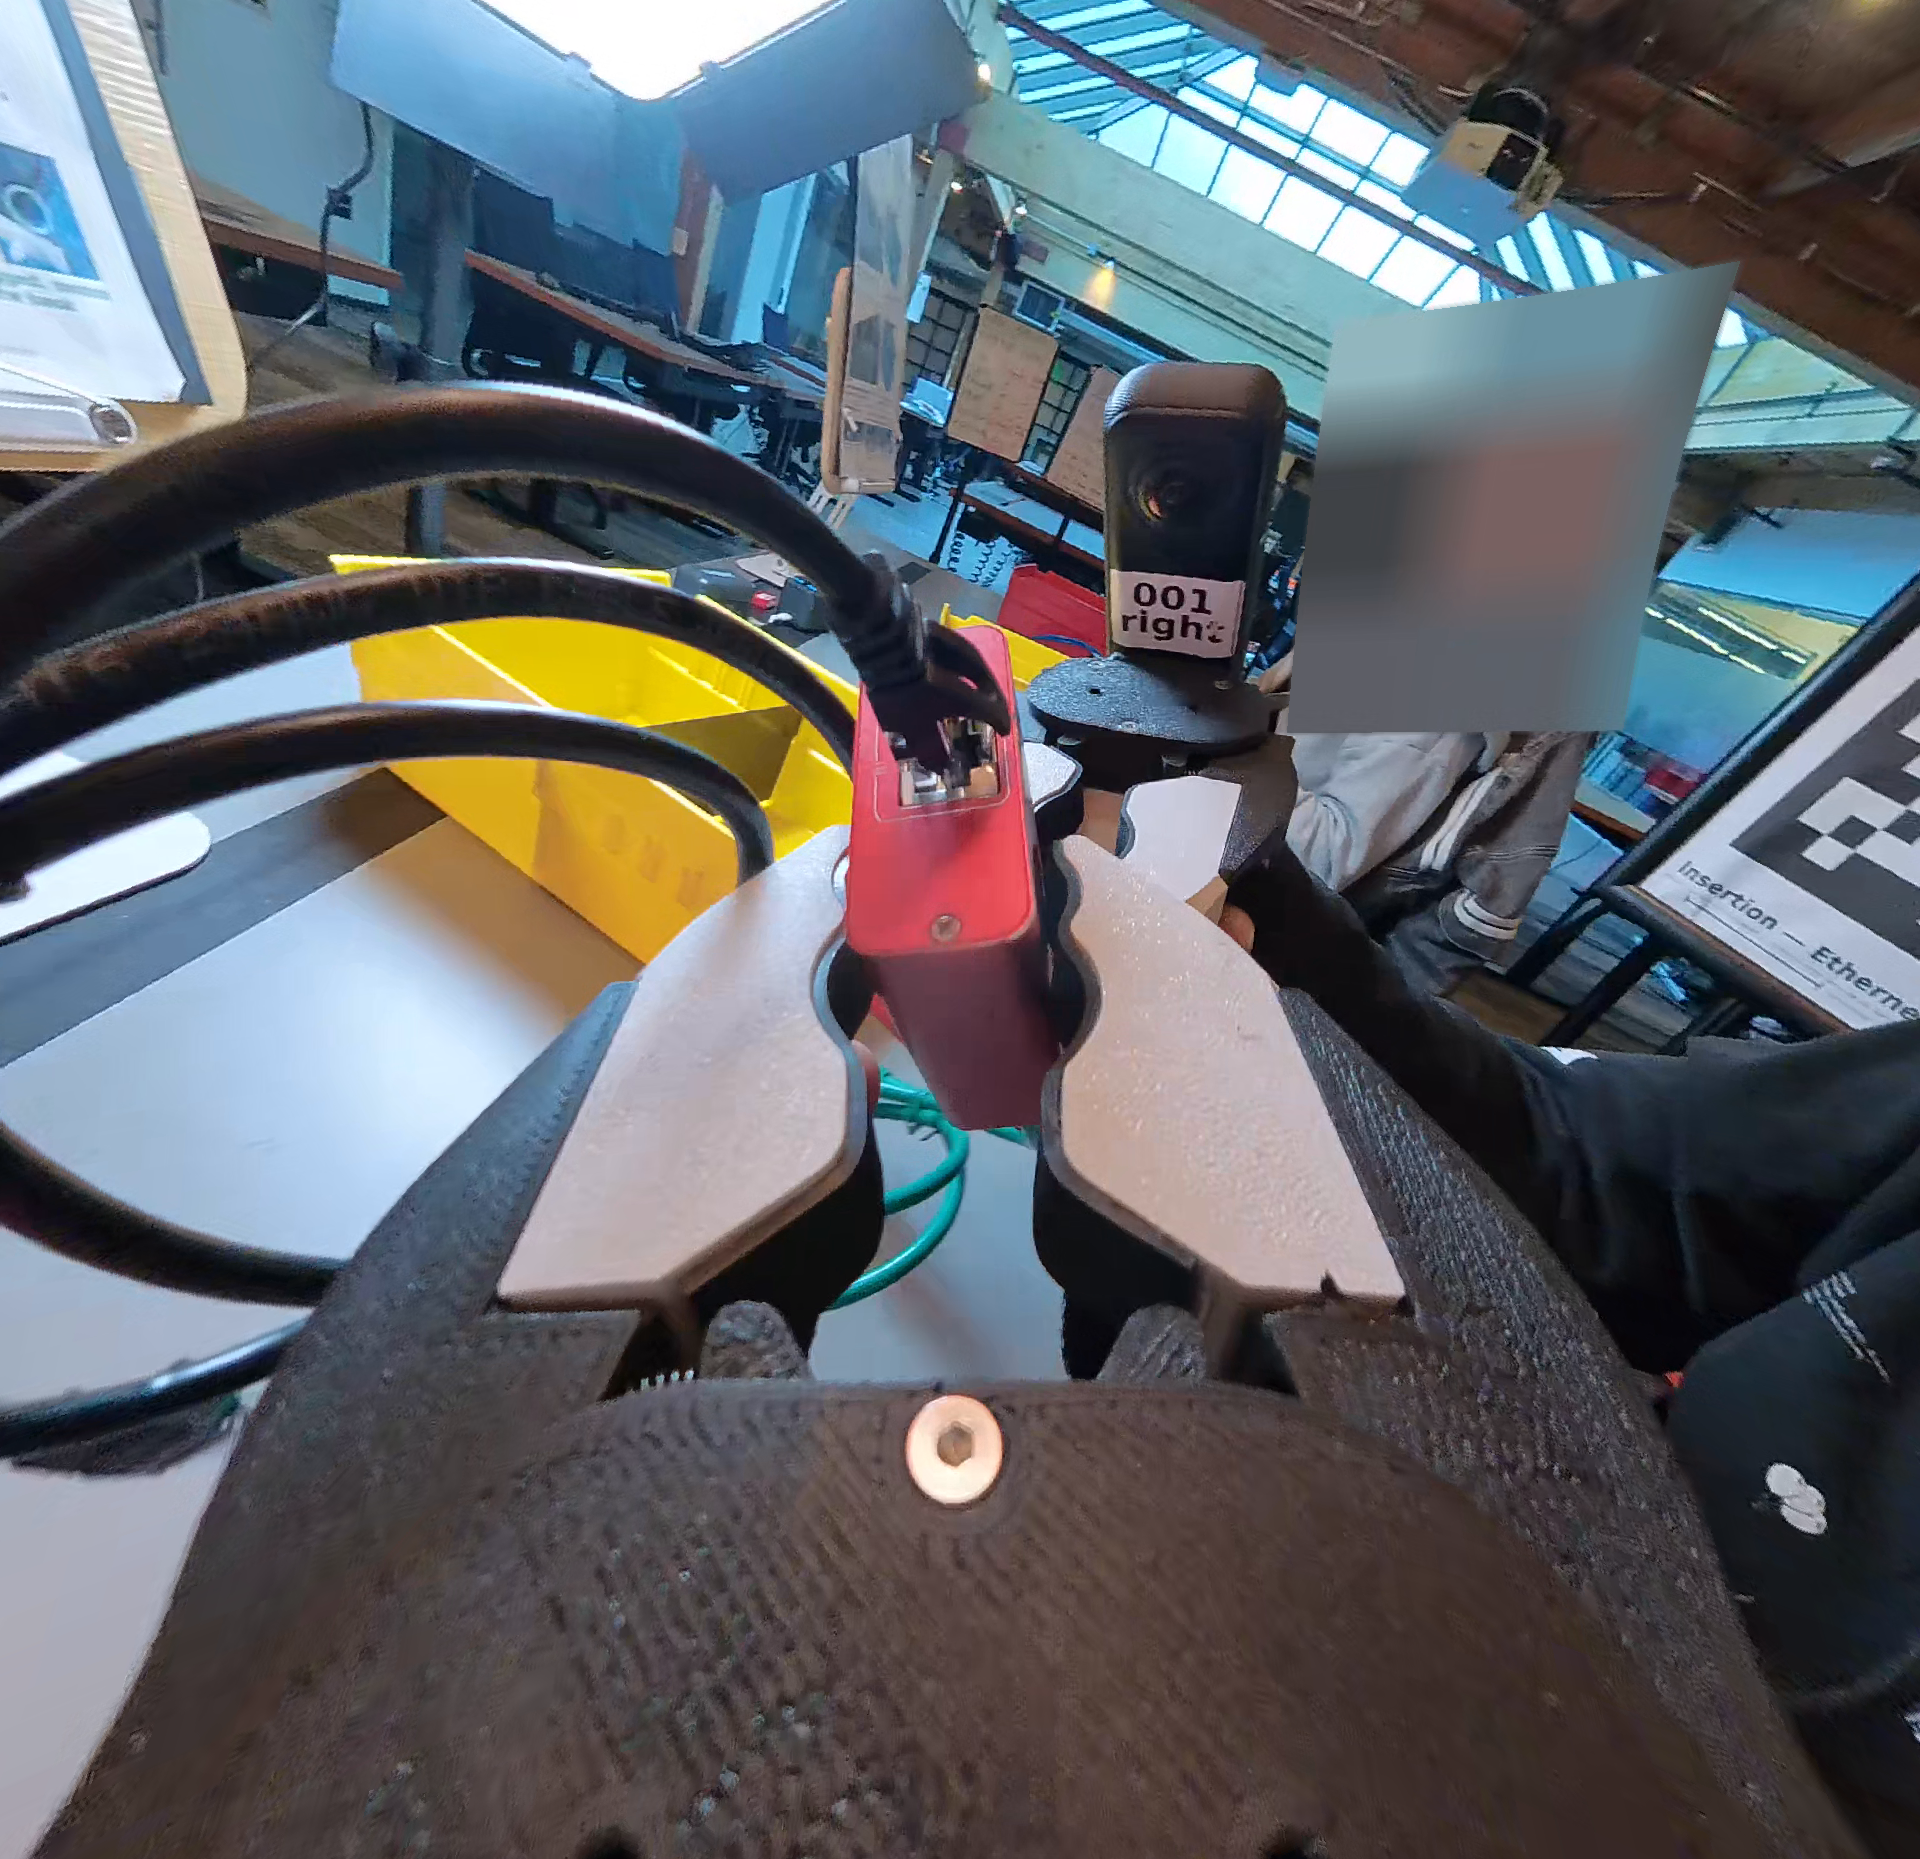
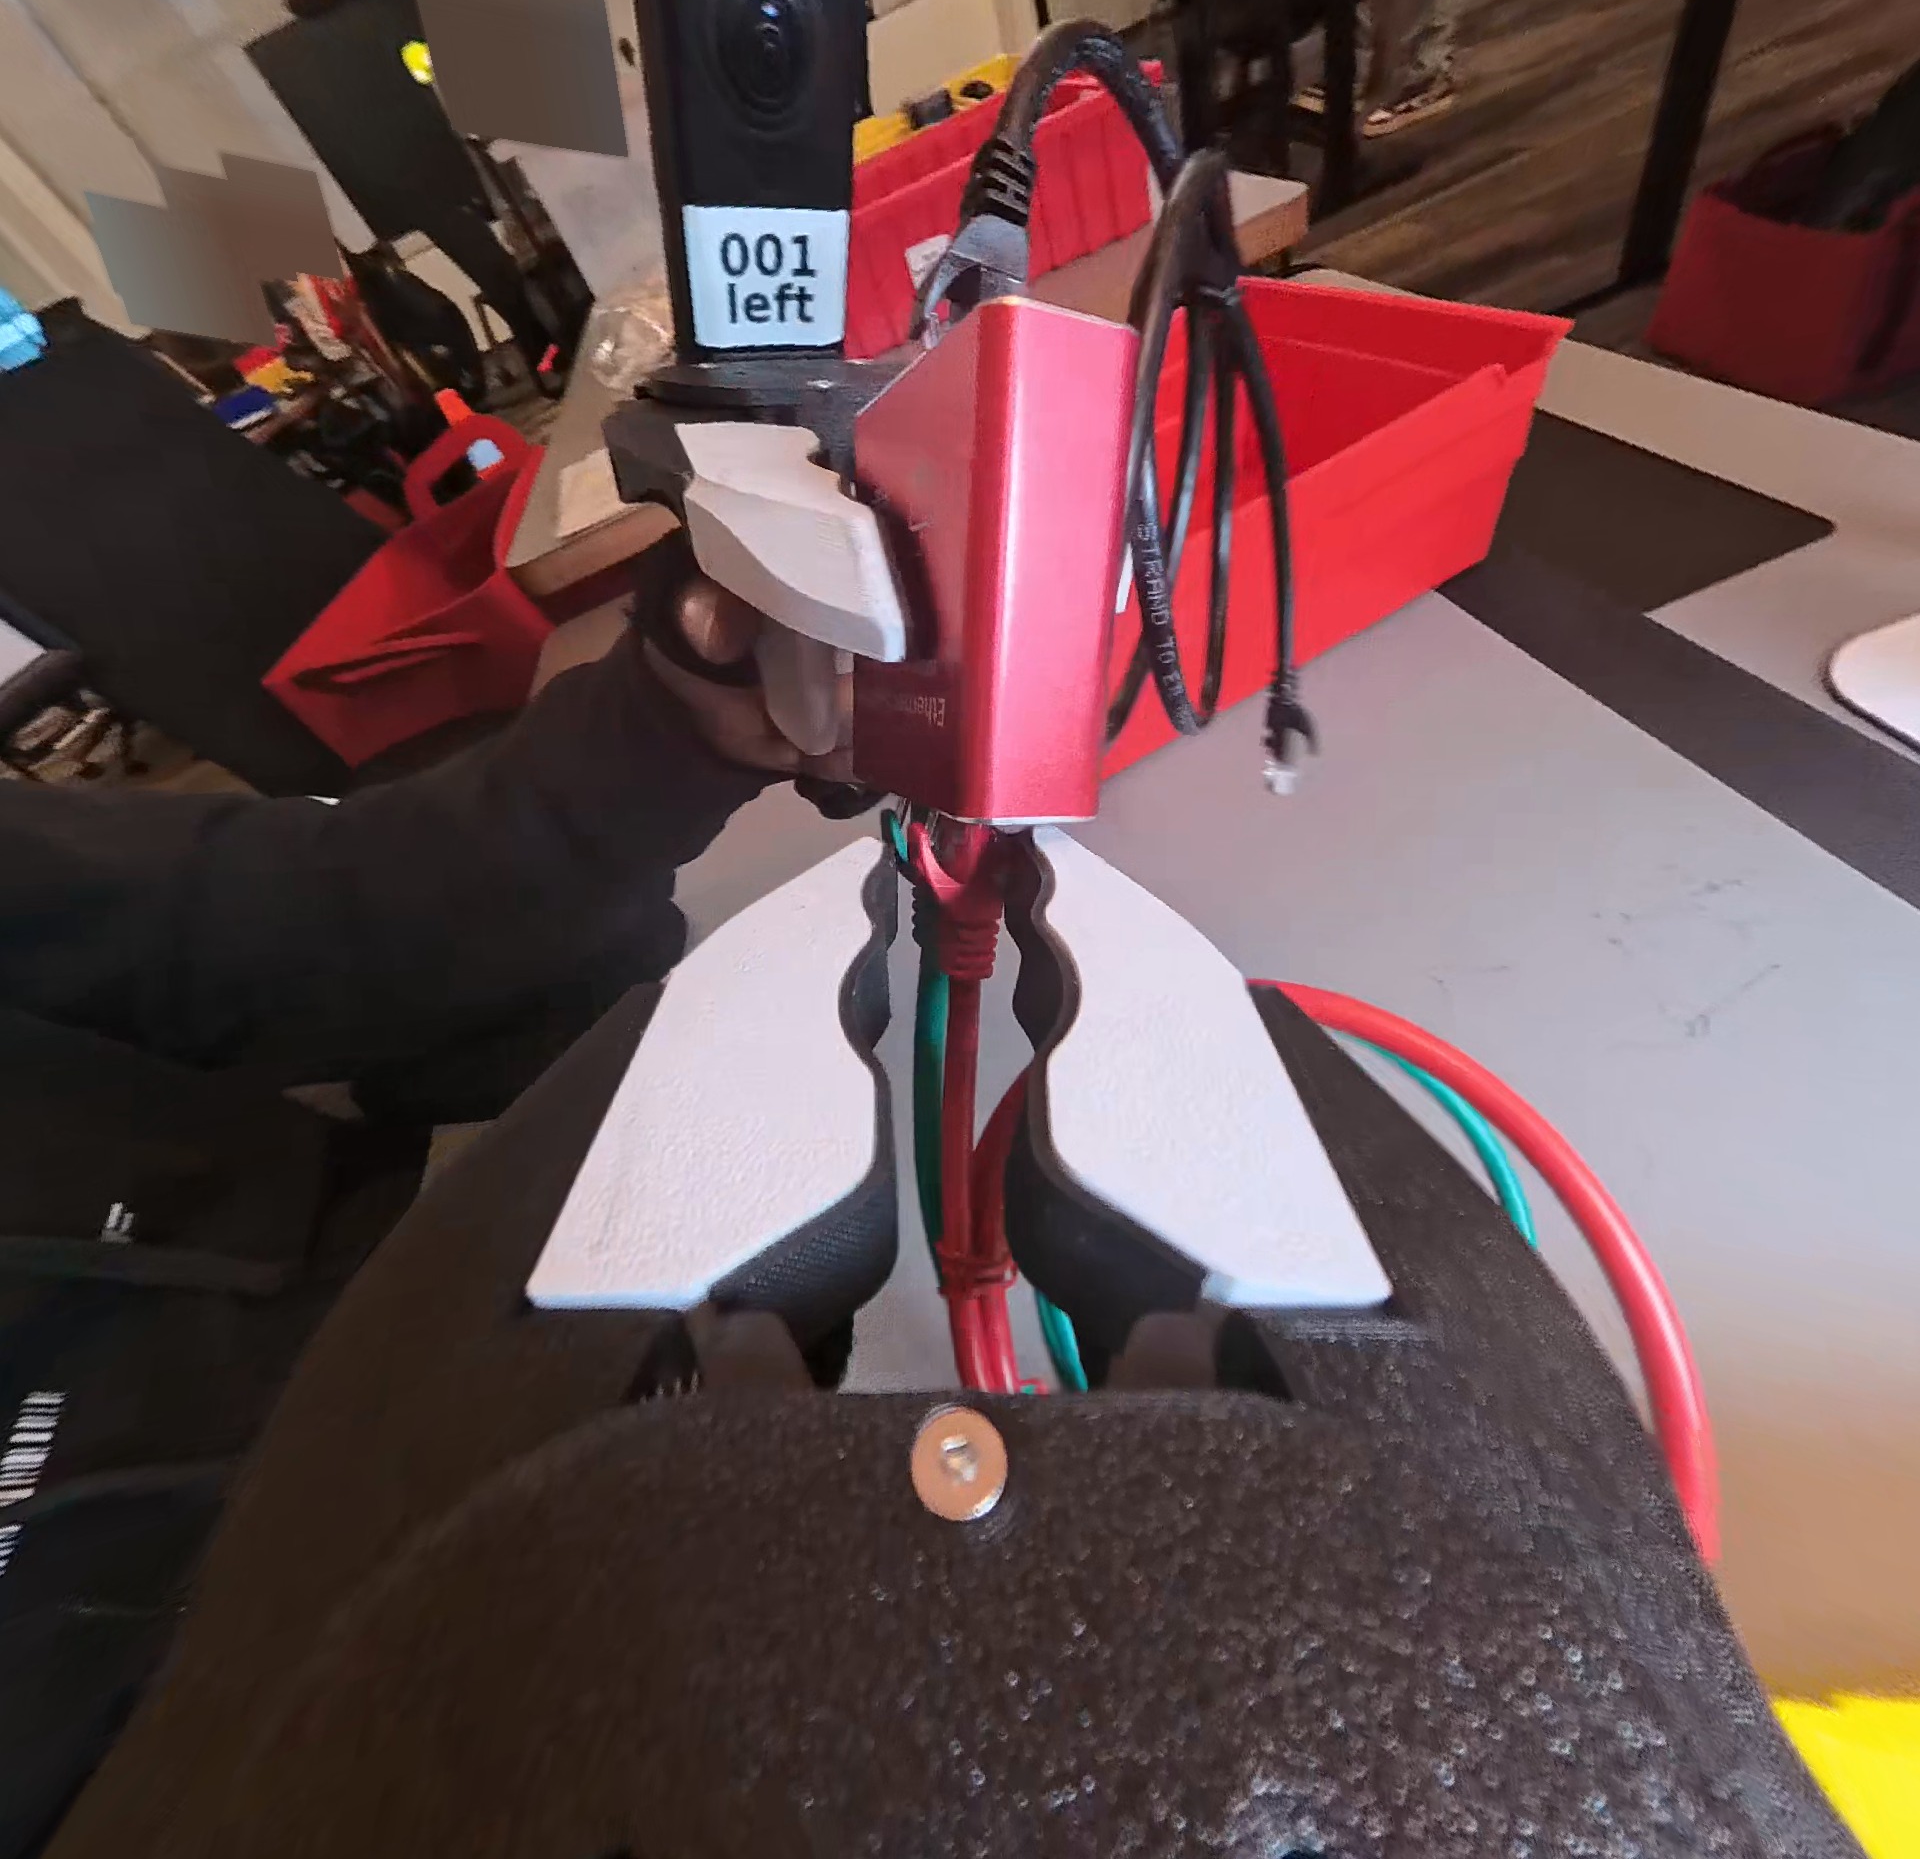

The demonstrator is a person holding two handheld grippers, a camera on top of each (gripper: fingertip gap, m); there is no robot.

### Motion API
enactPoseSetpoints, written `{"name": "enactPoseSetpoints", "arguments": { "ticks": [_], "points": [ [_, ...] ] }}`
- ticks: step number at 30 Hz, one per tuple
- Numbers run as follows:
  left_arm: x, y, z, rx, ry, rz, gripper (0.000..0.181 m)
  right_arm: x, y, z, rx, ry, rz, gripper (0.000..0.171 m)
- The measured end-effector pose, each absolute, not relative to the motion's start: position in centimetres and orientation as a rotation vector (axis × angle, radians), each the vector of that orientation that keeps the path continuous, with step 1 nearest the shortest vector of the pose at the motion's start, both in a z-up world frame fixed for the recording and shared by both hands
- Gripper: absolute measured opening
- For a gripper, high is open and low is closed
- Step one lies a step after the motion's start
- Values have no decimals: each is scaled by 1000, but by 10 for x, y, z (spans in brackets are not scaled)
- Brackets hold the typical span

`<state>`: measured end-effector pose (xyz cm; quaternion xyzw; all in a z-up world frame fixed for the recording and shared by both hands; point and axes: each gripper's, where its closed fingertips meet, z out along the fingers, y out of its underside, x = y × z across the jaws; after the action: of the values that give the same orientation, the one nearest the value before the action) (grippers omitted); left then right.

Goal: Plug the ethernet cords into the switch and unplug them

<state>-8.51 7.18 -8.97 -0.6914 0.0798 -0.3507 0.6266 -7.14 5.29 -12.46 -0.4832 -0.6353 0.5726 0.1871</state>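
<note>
My left gripper (image 1: pixel 948 905) is shut on the red switch (image 1: pixel 966 1020) and holds it off the table. A black ethernet cord (image 1: pixel 894 656) is plugged into the switch's far end, and its loops sweep left. In the right wrist view the switch (image 2: pixel 997 562) stands on end with one left-gripper finger (image 2: pixel 790 552) against its side. My right gripper (image 2: pixel 968 900) is shut on the red cord's plug (image 2: pixel 966 926), which sits in a port on the switch's near end. A green cord (image 2: pixel 928 1061) runs beside it. The black cord's free plug (image 2: pixel 1286 739) dangles at the right.
A yellow bin (image 1: pixel 623 770) stands on the grey table (image 1: pixel 260 1030) behind the switch. A red bin (image 2: pixel 1371 479) lies to the right in the right wrist view. A framed sign (image 1: pixel 1829 853) stands at the right edge. The holder's black sleeve (image 2: pixel 364 926) crosses the left. About 4 cm separates my left fingertips from my right.
</note>
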Motion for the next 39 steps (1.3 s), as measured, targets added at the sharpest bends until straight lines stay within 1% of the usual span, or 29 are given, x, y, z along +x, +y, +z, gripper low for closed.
{"name": "enactPoseSetpoints", "arguments": {
  "ticks": [7,11,13,20,23,31,39],
  "points": [
    [-85,73,-96,-1596,188,-833,31,-67,59,-126,-1402,-1771,1652,16],
    [-79,74,-100,-1618,221,-810,31,-61,61,-136,-1384,-1858,1499,15],
    [-76,73,-98,-1604,235,-825,31,-59,59,-134,-1346,-1878,1488,15],
    [-76,62,-85,-1554,291,-819,30,-63,46,-121,-1303,-1787,1802,15],
    [-77,60,-79,-1523,286,-823,29,-68,44,-119,-1300,-1738,1875,16],
    [-90,56,-70,-1488,247,-781,29,-85,42,-114,-1329,-1619,1829,14],
    [-94,60,-77,-1510,267,-650,29,-98,46,-129,-1421,-1566,1757,15]
  ]
}}
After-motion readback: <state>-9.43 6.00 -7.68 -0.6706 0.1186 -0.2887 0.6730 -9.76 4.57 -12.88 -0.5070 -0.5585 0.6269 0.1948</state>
